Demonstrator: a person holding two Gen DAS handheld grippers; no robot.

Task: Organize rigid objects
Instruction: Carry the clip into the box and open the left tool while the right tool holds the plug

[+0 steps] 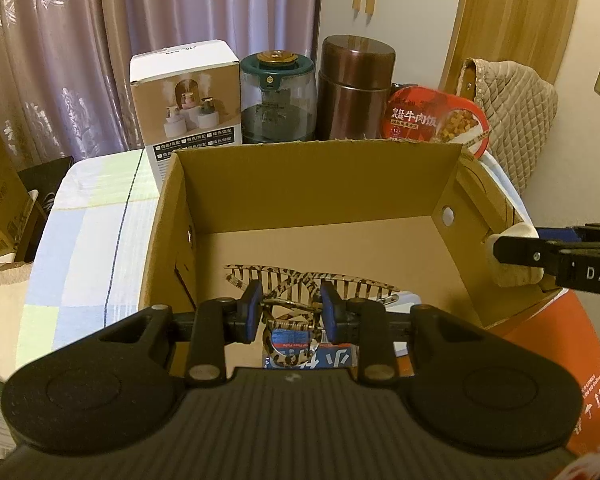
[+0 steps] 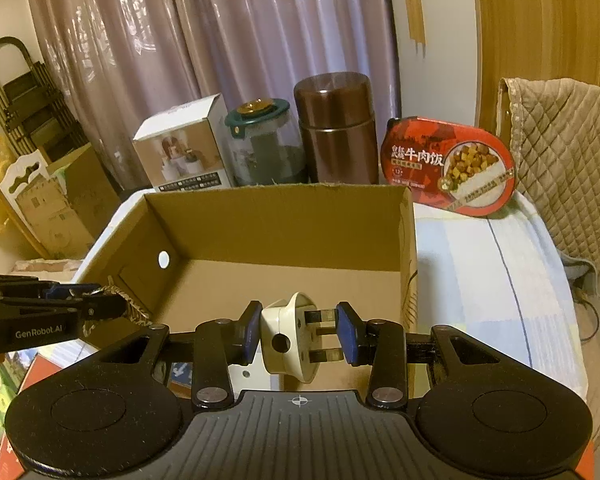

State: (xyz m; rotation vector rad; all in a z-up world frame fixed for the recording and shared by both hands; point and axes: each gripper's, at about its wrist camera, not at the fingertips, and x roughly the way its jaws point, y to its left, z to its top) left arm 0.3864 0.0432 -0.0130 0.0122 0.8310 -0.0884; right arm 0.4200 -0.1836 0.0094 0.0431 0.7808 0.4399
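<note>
We hold a hair clip (image 1: pixel 300 292) pinched in our left gripper (image 1: pixel 293 312) and a white plug (image 2: pixel 296 340) clamped in our right gripper (image 2: pixel 298 334), both held above the near edge of the open cardboard box (image 1: pixel 316 184). The box floor looks bare from here (its nearest corner is hidden by the grippers), so by our reckoning the sorting has barely begun. Both pieces are yet to be set down inside. Behind the box stand a white carton (image 1: pixel 188 100), a jar (image 1: pixel 276 96), a brown canister (image 1: pixel 356 88) and a meal tub (image 1: pixel 440 120), perhaps left to pack.
</note>
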